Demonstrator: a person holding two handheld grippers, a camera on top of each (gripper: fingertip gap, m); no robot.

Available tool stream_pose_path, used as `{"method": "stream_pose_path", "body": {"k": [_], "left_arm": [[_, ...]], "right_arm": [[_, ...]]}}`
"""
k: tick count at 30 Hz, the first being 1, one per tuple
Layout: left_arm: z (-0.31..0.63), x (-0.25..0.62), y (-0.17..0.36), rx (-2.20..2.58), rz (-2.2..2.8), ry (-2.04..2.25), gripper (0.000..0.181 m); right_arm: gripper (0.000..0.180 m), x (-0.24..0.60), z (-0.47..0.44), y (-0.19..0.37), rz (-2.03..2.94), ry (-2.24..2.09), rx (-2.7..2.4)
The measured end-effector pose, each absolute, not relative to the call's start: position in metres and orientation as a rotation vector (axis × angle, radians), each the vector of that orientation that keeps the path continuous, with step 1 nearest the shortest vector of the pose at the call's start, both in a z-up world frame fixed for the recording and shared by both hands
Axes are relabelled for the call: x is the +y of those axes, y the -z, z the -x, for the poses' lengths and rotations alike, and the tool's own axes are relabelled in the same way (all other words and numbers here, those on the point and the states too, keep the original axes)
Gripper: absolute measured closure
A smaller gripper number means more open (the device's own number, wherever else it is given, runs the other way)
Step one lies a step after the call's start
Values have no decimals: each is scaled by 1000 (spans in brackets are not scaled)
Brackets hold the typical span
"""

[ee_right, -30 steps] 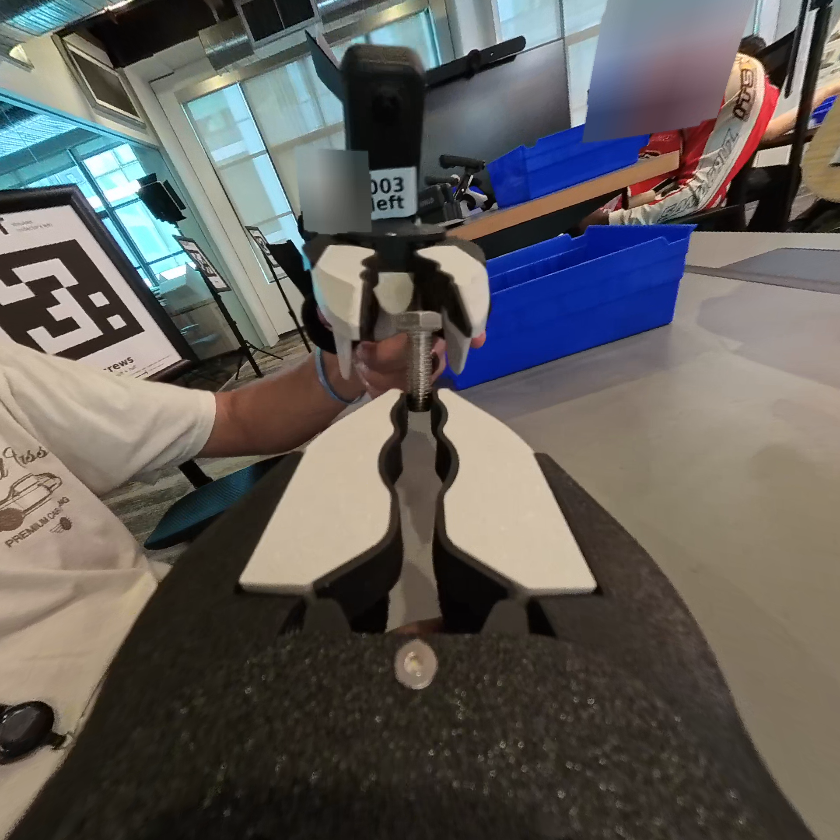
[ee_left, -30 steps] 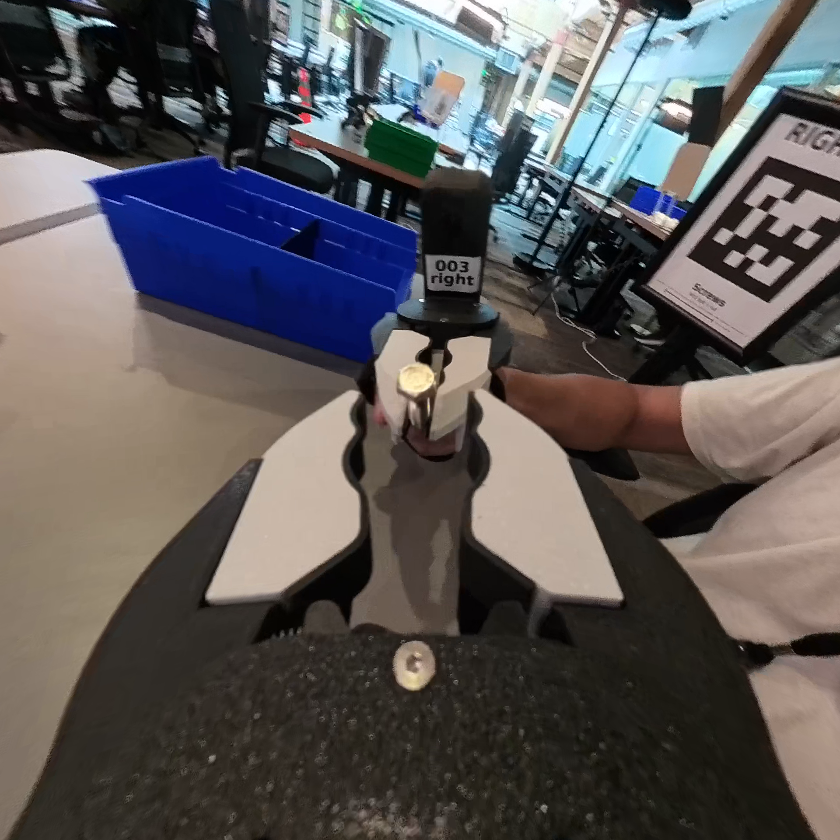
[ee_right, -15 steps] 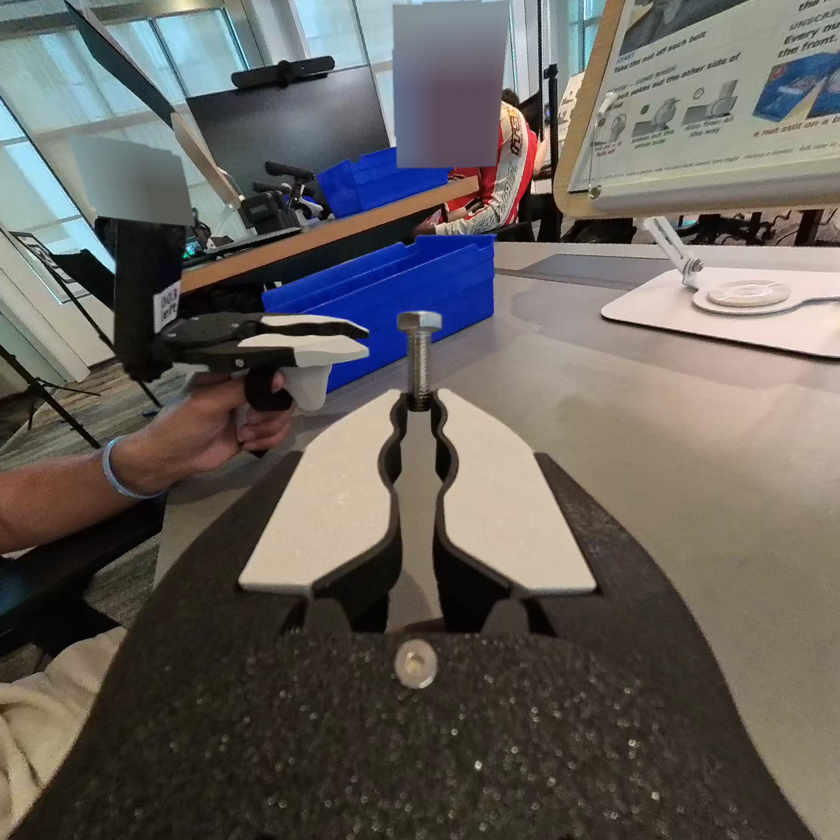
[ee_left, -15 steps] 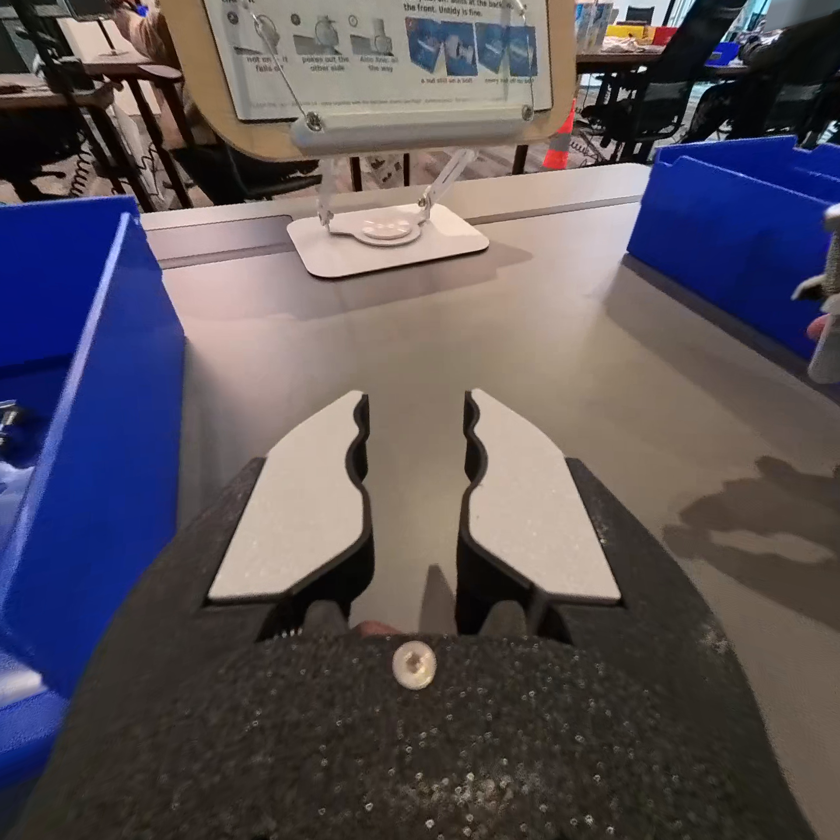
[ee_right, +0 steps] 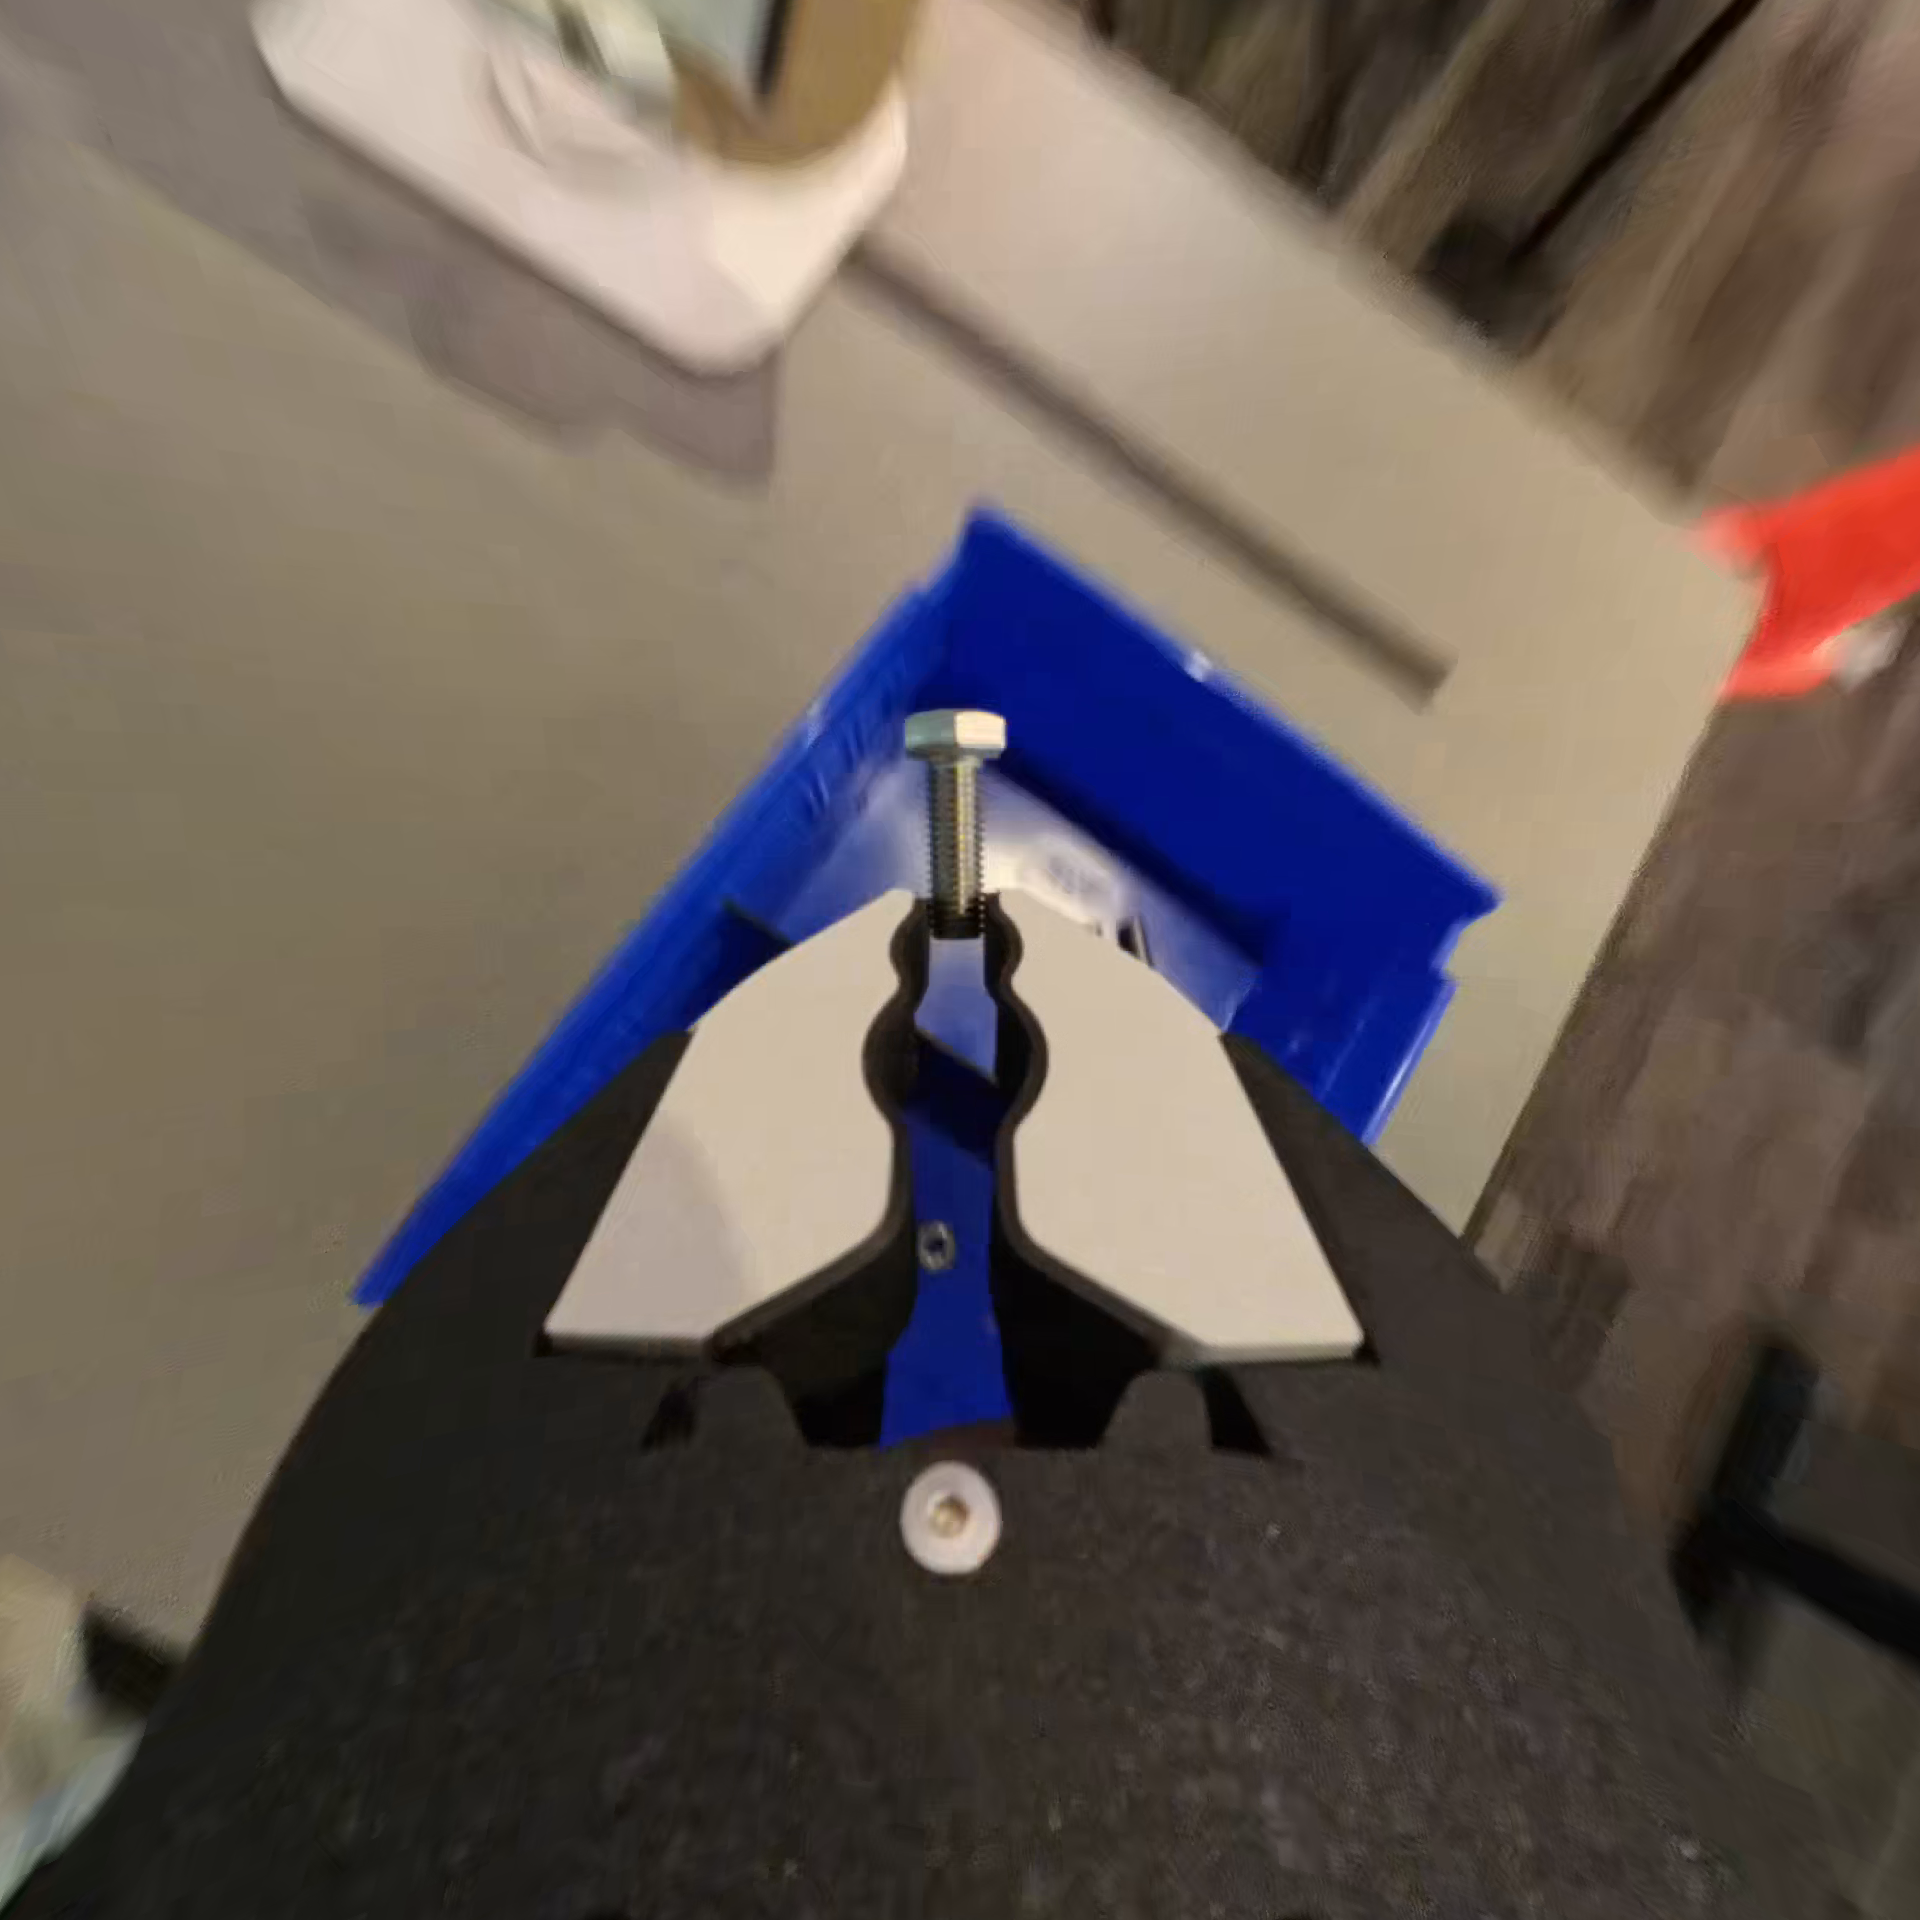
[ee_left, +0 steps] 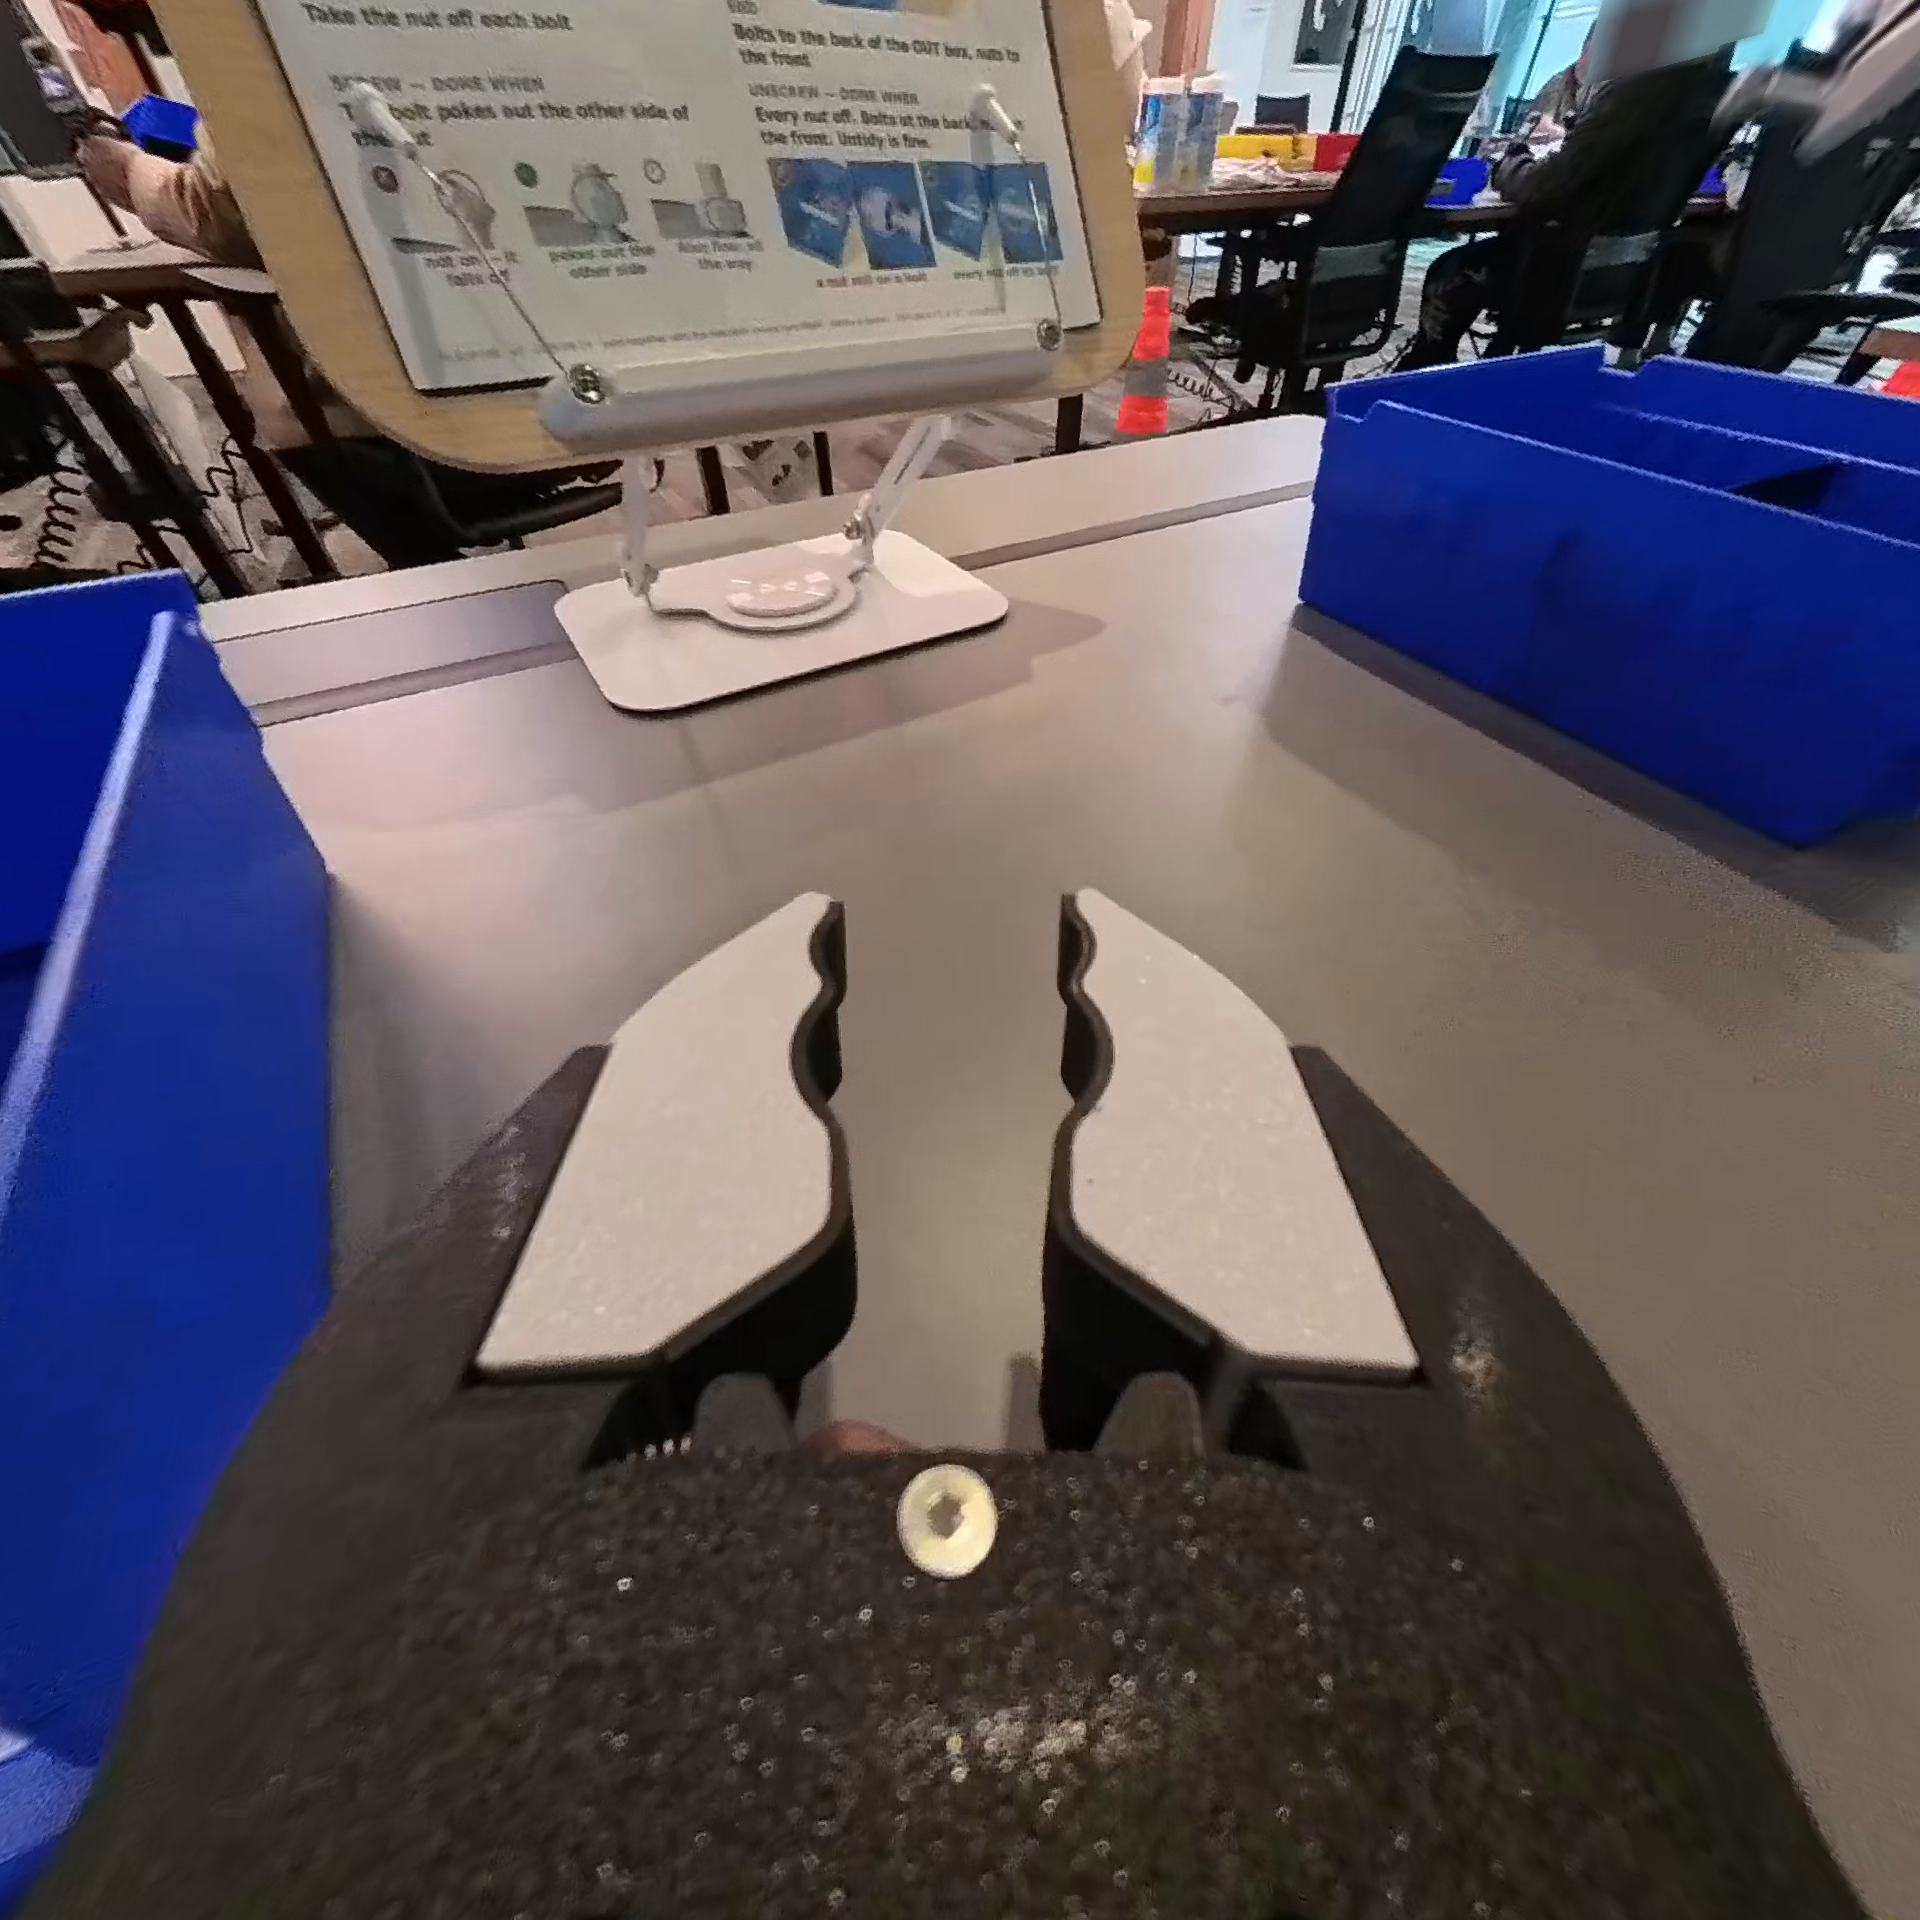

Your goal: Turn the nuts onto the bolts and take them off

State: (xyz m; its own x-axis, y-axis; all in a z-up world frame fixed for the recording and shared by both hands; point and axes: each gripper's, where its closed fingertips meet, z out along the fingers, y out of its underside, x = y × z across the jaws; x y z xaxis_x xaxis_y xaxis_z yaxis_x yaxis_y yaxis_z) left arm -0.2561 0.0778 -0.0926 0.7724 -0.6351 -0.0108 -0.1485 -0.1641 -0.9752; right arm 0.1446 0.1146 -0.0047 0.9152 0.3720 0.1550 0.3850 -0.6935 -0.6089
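Note:
My right gripper (ee_right: 956,914) is shut on the threaded end of a silver hex bolt (ee_right: 954,821), whose head points away from me. It hangs over the far corner of a blue bin (ee_right: 1122,686), seen from above. A small nut (ee_right: 937,1244) lies on the bin floor, seen between my fingers. This view is blurred by motion. My left gripper (ee_left: 948,925) is open and empty above the grey table (ee_left: 1039,790), between two blue bins. The bolt does not show in the left wrist view.
A blue bin (ee_left: 125,1039) stands close on the left and a divided blue bin (ee_left: 1621,582) at the right. An instruction board on a white stand (ee_left: 779,613) sits at the table's back. People and chairs are beyond the table. Spacing between my two grippers at the tips: around 40 centimeters.
My right gripper has swung with the bolt from in front of me to over the blue bin, now looking down into it. My left gripper has stayed open over the table, shifting only slightly.

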Motion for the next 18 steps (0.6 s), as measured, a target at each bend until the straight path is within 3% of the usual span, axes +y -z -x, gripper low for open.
{"method": "stream_pose_path", "body": {"k": [9,18], "left_arm": [[252,75,97,676,1714,466,142],[247,71,102,720,1726,458,142]], "right_arm": [[169,153,-217,140,2928,102,-601],[170,161,-206,169,2993,99,-651]]}}
